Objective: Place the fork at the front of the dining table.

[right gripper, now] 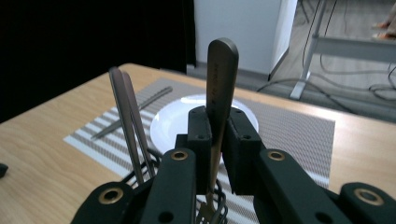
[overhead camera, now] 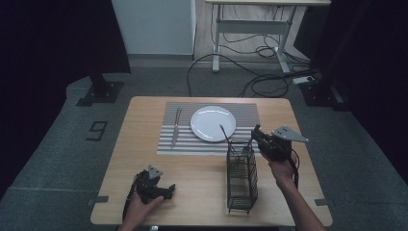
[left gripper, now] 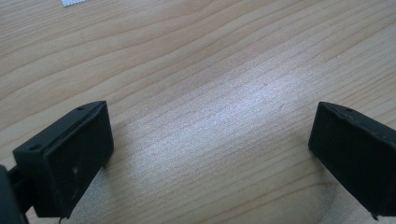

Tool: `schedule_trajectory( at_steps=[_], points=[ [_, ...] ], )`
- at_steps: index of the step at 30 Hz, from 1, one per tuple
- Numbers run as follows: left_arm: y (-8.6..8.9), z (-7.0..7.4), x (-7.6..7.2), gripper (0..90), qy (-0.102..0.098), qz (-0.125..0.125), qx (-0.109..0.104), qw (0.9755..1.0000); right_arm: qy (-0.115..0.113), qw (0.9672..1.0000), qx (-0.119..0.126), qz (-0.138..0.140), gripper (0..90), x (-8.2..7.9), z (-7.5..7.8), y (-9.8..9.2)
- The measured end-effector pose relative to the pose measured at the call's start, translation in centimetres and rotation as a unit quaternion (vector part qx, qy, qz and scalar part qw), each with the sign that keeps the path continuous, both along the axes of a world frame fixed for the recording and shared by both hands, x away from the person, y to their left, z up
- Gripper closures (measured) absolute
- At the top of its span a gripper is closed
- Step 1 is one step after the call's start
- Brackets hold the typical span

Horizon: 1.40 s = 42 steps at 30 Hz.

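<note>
My right gripper point(overhead camera: 255, 131) hovers over the far end of a black wire basket point(overhead camera: 242, 179) on the right half of the table. In the right gripper view its jaws point(right gripper: 217, 126) are shut on the flat handle of a metal utensil point(right gripper: 220, 79), which stands upright with its lower end down in the basket. Two more thin handles point(right gripper: 127, 112) lean out of the basket to the left. My left gripper point(overhead camera: 169, 189) rests on the table near the front left edge, its jaws open point(left gripper: 210, 154) with only bare wood between them.
A white plate point(overhead camera: 213, 123) lies on a striped placemat point(overhead camera: 168, 144) at the back middle of the table, just beyond the basket. Two pieces of cutlery point(overhead camera: 176, 126) lie on the mat left of the plate. Cables and a desk frame point(overhead camera: 250, 29) stand on the floor behind.
</note>
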<state>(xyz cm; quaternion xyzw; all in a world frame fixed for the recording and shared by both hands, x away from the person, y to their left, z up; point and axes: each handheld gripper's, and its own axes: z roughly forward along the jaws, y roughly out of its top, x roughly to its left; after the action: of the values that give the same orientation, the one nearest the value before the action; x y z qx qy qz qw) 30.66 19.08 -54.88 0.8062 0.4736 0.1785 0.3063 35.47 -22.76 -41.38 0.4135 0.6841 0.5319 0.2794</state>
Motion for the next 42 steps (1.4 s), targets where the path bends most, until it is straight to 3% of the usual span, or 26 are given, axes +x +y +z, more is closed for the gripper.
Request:
schedule_trajectory(
  at_steps=[12,13,23,30,42],
  points=[
    [0.0,0.0,0.0,0.0,0.001,-0.001,0.001,1.0000,-0.044,0.9990,0.006,0.005,82.8,-1.1,2.4,0.1],
    [0.0,0.0,0.0,0.0,0.001,0.000,0.001,1.0000,-0.052,0.9985,0.012,0.006,86.3,-1.3,2.8,0.0],
    [0.0,0.0,0.0,0.0,0.001,0.000,0.000,1.0000,-0.086,0.9960,0.023,-0.012,86.5,-2.0,5.1,-1.2],
    [0.0,0.0,0.0,0.0,0.001,0.000,0.001,1.0000,-0.093,0.9946,0.029,-0.037,86.5,-2.0,5.9,-2.6],
    [0.0,0.0,0.0,0.0,0.000,-0.001,0.001,1.0000,-0.088,0.9941,0.025,-0.058,86.5,-1.3,5.6,-3.7]
  ],
)
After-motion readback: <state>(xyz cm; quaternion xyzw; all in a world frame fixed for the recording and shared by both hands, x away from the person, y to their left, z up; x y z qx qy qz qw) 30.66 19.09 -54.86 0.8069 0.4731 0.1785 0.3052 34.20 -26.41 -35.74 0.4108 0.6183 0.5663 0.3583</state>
